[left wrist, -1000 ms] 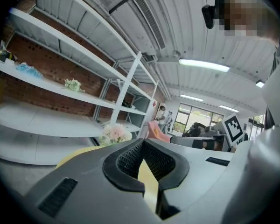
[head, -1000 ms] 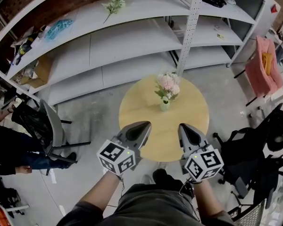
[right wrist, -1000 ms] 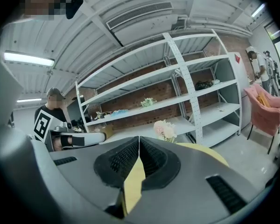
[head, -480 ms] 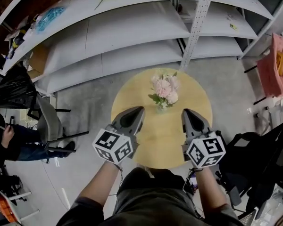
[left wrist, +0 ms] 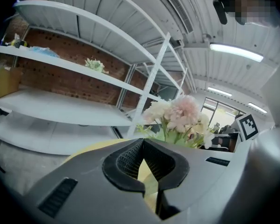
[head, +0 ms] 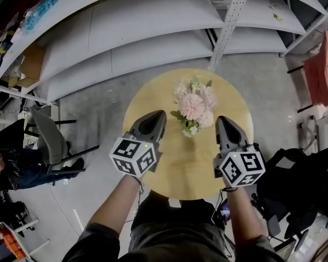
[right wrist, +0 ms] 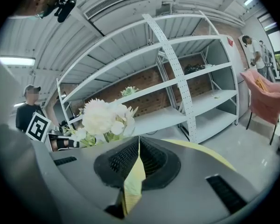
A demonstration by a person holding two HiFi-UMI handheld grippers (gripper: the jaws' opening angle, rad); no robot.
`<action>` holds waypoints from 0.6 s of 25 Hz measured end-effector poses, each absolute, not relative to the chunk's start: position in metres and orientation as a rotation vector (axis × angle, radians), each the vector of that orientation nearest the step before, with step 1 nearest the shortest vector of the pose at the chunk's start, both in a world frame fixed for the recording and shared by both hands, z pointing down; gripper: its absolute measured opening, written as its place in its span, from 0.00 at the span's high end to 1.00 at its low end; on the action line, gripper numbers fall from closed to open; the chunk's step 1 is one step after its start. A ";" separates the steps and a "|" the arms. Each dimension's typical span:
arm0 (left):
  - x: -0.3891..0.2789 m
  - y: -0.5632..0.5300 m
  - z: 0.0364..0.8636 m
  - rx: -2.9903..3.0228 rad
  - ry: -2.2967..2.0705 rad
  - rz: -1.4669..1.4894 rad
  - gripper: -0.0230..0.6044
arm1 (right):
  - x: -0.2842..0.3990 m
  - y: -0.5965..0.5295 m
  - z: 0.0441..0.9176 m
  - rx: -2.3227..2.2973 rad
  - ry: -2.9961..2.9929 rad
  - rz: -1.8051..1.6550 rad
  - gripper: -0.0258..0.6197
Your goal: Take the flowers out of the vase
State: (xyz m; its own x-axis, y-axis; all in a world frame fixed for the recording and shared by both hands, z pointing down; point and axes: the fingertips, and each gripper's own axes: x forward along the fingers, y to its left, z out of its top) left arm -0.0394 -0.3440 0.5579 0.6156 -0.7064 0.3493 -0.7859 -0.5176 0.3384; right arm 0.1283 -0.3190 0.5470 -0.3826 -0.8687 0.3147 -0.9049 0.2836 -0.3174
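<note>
A bouquet of pink and white flowers [head: 193, 103] stands in a small vase on the round yellow table [head: 153, 91]; the blooms hide most of the vase from above. My left gripper [head: 152, 119] hovers just left of the bouquet, shut and empty. My right gripper [head: 225, 123] hovers just right of it, also shut and empty. In the left gripper view the flowers [left wrist: 177, 118] rise beyond and right of the closed gripper [left wrist: 142, 141]. The right gripper view has the flowers [right wrist: 105, 118] beyond and left of the gripper [right wrist: 138, 141]. Neither gripper touches the flowers.
White metal shelving [head: 126, 31] curves behind the table. A grey chair [head: 49, 141] and a seated person [head: 11, 165] are at the left. A black office chair [head: 295, 179] stands at the right, with a pink chair [head: 322, 70] beyond it.
The view has closed in on the table. Both grippers have moved forward and now flank the bouquet, one on each side. Both stay shut.
</note>
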 end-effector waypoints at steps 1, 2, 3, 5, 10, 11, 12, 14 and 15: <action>-0.039 -0.349 0.565 2.377 -1.172 0.237 0.95 | 0.128 -0.323 0.553 1.704 -2.444 0.693 0.93; -0.038 -0.354 0.572 2.376 -1.165 0.243 0.95 | 0.127 -0.326 0.560 1.708 -2.437 0.696 0.93; -0.037 -0.359 0.580 2.373 -1.158 0.246 0.95 | 0.126 -0.329 0.566 1.713 -2.432 0.699 0.93; -0.034 -0.367 0.595 2.364 -1.146 0.247 0.95 | 0.123 -0.335 0.580 1.723 -2.426 0.708 0.93; -0.020 -0.380 0.627 2.355 -1.114 0.251 0.95 | 0.111 -0.349 0.601 1.720 -2.447 0.734 0.93; -0.016 -0.382 0.631 2.358 -1.108 0.251 0.95 | 0.109 -0.351 0.604 1.717 -2.453 0.731 0.93; -0.013 -0.383 0.633 2.363 -1.104 0.250 0.95 | 0.108 -0.353 0.606 1.716 -2.459 0.731 0.93; -0.006 -0.387 0.635 2.375 -1.100 0.237 0.95 | 0.106 -0.357 0.610 1.718 -2.469 0.729 0.93; -0.004 -0.388 0.635 2.379 -1.101 0.225 0.95 | 0.106 -0.359 0.610 1.720 -2.474 0.725 0.93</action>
